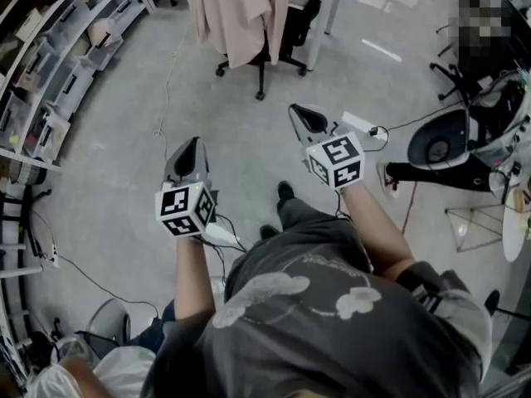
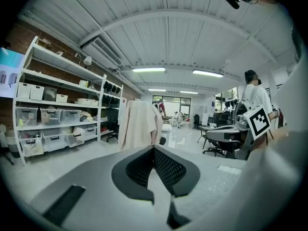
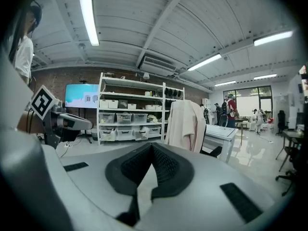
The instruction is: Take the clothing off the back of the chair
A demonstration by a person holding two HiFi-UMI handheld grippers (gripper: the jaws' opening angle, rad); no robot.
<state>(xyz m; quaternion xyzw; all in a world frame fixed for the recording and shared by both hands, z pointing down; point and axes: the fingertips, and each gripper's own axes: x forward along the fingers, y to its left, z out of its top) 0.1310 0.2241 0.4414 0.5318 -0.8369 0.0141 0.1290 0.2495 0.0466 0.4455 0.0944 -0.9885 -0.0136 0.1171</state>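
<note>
Pale pink, perhaps beige, clothing (image 1: 236, 11), black chair (image 1: 294, 31), grey floor (image 1: 116, 148)

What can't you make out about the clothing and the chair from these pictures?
- Head view: the pink garment is cut off by the top edge, so its collar is unseen.
- Every view: the garment hides most of the back of the office chair.
- Left gripper view: the shelf bins are too small to tell their contents.

Shelves (image 1: 50, 81) of bins (image 3: 118, 118) line the left wall; a white desk (image 3: 222, 130) stands ahead; cables (image 1: 166, 89) trail over the floor (image 1: 108, 189).
</note>
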